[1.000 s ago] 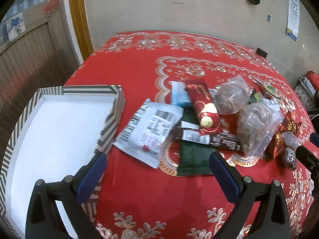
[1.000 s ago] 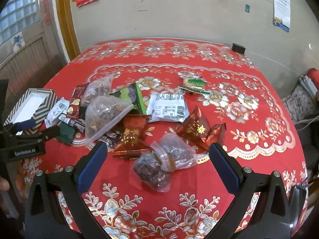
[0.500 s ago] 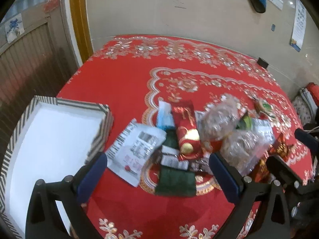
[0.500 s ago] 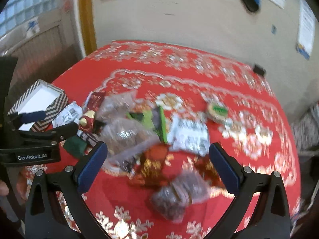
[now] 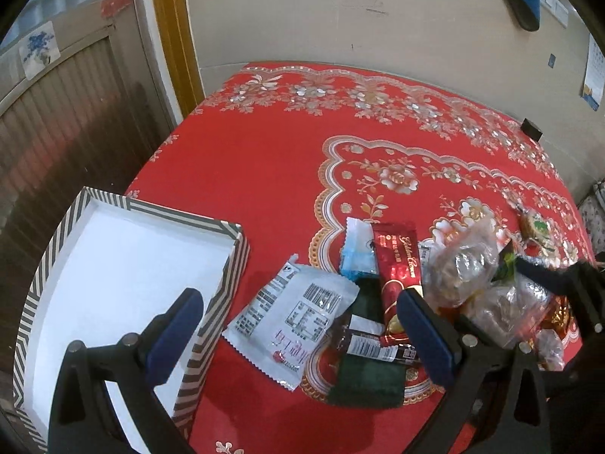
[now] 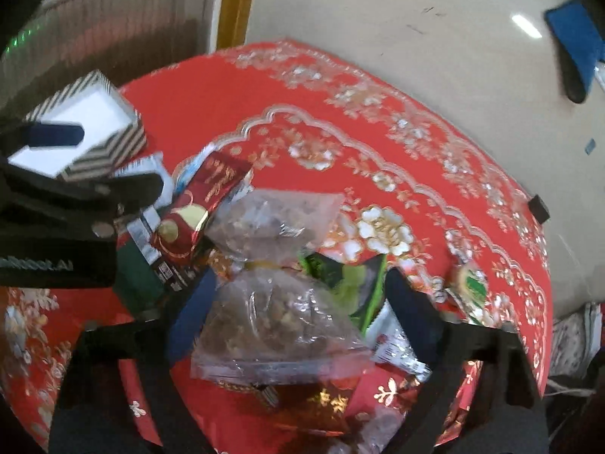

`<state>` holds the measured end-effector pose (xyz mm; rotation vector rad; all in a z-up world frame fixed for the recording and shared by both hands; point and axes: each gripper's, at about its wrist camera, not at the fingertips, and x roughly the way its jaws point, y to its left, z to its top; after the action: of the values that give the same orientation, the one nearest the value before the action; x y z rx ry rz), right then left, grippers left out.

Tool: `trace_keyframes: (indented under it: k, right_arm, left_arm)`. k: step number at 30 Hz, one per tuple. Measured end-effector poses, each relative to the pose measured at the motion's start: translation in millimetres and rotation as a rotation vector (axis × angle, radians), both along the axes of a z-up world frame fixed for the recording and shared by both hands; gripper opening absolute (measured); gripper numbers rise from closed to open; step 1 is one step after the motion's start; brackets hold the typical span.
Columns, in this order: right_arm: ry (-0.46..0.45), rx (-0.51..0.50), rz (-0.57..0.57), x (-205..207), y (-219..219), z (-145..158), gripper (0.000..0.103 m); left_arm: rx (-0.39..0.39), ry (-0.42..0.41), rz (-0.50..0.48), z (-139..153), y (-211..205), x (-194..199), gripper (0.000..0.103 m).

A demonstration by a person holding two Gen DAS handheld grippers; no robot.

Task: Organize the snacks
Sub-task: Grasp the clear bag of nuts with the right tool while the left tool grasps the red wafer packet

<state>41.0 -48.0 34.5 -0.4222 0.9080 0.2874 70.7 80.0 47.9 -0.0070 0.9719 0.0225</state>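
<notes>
Between the closing fingers of the right tool [image 6: 298, 317] sits a clear bag of nuts [image 6: 280, 325], seen up close only in the right view; I cannot tell if the pads touch it. The left view shows the left tool [image 5: 298, 336] wide apart over a white packet [image 5: 298, 321], with the striped box [image 5: 211, 227] under its left finger.

Even indoor light is cast from overhead, with bright glare spots seen on the wall [image 6: 522, 22] at one o'clock in the right wrist view. That view is smeared by motion blur, while the left wrist view is rendered sharp. Both are bent by fisheye distortion and darkened at the corners.
</notes>
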Motion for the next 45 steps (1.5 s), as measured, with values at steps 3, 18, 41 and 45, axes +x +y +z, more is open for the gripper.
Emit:
trace_keyframes:
  k: [3,18,41,45]
  right_arm:
    - [0.019,0.029,0.017,1,-5,-5,0.062]
    - [0.07,0.139,0.017,-8,-45,-1,0.048]
    - [0.163,0.116,0.098,-12,-42,-9,0.051]
    - [0.174,0.164,0.073,-17,-54,-10,0.046]
  left_arm:
    - [0.007,0.001,-0.006,-1,-3,2,0.103]
    - [-0.037,0.015,-0.009,-1,-5,4,0.103]
    - [-0.027,0.05,-0.065,-4,-36,15,0.103]
    - [-0.022,0.063,-0.092,-8,-47,21,0.103]
